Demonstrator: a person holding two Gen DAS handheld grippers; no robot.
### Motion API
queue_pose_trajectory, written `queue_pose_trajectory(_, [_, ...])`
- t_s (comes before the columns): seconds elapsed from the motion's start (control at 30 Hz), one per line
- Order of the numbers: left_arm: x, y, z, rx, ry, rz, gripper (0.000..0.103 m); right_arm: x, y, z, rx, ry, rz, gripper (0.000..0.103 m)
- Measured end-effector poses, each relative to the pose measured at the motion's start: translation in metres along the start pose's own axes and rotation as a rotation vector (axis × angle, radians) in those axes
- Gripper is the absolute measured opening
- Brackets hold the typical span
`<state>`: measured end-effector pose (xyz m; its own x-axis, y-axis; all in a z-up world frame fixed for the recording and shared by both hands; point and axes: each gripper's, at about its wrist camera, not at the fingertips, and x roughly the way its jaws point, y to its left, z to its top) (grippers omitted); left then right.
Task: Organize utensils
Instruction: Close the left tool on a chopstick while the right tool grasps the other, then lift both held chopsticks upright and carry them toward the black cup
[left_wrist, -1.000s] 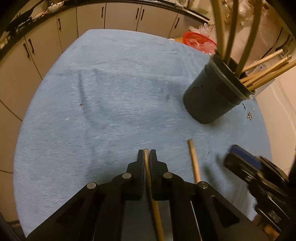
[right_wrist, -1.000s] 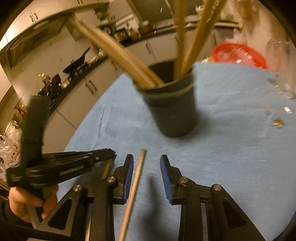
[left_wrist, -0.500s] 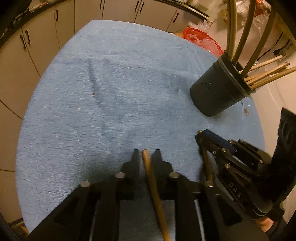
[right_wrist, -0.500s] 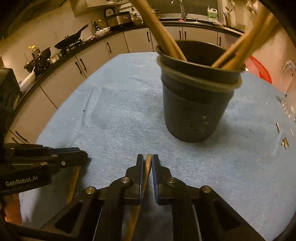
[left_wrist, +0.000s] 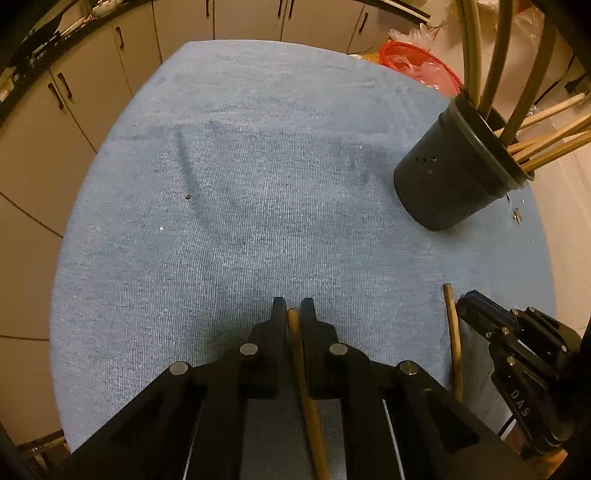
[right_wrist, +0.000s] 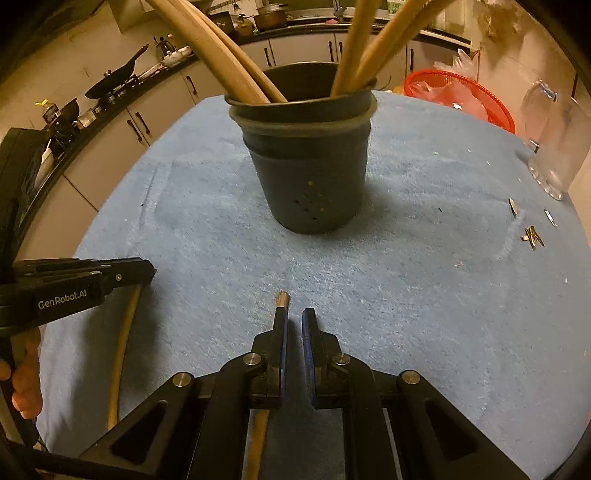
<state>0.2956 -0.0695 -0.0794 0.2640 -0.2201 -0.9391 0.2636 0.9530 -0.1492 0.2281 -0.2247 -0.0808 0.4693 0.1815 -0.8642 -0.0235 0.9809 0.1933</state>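
Note:
My left gripper (left_wrist: 293, 308) is shut on a wooden stick (left_wrist: 301, 363) and holds it over the blue cloth. My right gripper (right_wrist: 294, 319) has its jaws nearly closed with a small gap; a second wooden stick (right_wrist: 281, 299) lies under its left finger, outside the gap, not gripped. That stick also shows in the left wrist view (left_wrist: 453, 332), beside the right gripper (left_wrist: 476, 310). The dark utensil cup (right_wrist: 308, 166) with several wooden utensils stands upright ahead of the right gripper; it also shows in the left wrist view (left_wrist: 448, 177).
A round table with a blue cloth (left_wrist: 258, 203). A red basket (right_wrist: 465, 96) sits at the far edge. A clear glass jar (right_wrist: 554, 136) stands at the right. Small metal bits (right_wrist: 532, 236) lie on the cloth. Kitchen cabinets (left_wrist: 92, 92) surround the table.
The right gripper closed around the second stick, then the stick slipped to the outside of its left finger. Both grippers pulled back from the cup. The left keeps its stick.

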Motion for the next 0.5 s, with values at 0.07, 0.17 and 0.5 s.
queue_pose_trajectory(0.07, [-0.002,0.002,-0.003,0.002,0.007,0.004,0.007,0.003,-0.001,0.001,0.009,0.019,0.009,0.009])
queue_pose_trajectory(0.17, [-0.002,0.004,-0.006,0.011,0.029,0.004,0.009,0.003,-0.003,0.000,0.021,0.029,0.015,0.012])
queue_pose_trajectory(0.5, [-0.009,0.012,-0.023,0.001,0.062,-0.046,0.024,-0.002,0.006,0.002,0.009,0.010,0.031,0.021])
